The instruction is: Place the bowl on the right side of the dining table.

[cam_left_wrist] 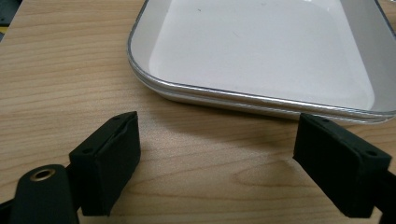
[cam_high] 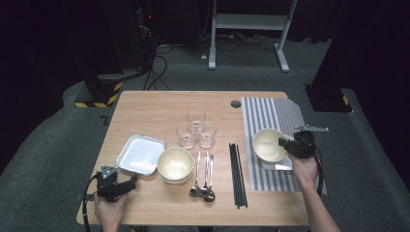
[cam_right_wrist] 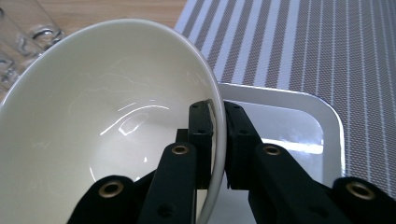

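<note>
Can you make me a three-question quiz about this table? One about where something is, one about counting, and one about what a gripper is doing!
1. Where is the bowl that the right gripper holds?
A. over the striped mat
B. on the floor
C. inside a glass

2. How many glasses stand on the table?
A. one
B. three
C. six

3. What is the left gripper doing?
A. squeezing a spoon
B. holding the chopsticks
C. open, holding nothing

Answers:
1. A, the high view shows the bowl above the mat, over a small white tray.
2. B, three clear glasses stand in a cluster at mid-table.
3. C, its fingers stand wide apart over bare wood, just short of the metal tray.
</note>
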A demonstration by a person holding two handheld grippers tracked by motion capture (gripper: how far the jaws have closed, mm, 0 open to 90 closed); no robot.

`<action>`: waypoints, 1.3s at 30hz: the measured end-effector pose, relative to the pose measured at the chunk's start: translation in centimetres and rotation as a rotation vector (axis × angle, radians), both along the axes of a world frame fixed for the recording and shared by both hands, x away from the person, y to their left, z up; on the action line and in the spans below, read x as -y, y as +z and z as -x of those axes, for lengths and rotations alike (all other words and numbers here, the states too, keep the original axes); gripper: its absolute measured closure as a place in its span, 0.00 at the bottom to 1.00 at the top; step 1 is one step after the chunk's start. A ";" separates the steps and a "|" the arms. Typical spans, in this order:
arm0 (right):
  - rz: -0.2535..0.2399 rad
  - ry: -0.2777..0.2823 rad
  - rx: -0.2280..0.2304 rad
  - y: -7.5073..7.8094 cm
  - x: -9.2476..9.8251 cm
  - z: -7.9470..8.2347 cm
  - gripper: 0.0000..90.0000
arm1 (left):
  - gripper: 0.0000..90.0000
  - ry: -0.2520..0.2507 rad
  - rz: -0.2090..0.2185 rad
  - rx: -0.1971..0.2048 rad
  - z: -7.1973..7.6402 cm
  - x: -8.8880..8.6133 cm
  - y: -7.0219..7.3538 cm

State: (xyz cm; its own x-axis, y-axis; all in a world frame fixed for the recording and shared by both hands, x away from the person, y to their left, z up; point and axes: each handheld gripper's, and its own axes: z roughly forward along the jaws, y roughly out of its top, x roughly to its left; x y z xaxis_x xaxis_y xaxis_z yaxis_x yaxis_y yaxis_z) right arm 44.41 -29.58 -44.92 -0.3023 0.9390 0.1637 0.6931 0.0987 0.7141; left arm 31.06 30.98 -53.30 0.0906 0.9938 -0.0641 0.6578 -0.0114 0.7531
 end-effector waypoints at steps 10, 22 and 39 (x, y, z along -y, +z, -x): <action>0.010 -0.039 -0.022 -0.7 1.2 0.1 0.92 | 0.16 0.002 -0.004 0.000 0.0 0.1 0.0; 0.038 -0.062 -0.050 -1.7 2.1 -0.3 0.92 | 0.16 0.002 -0.004 0.001 0.0 0.1 0.0; 0.024 -0.099 -0.097 -3.0 3.5 -0.7 0.92 | 0.16 0.001 -0.021 -0.004 -0.1 0.2 0.0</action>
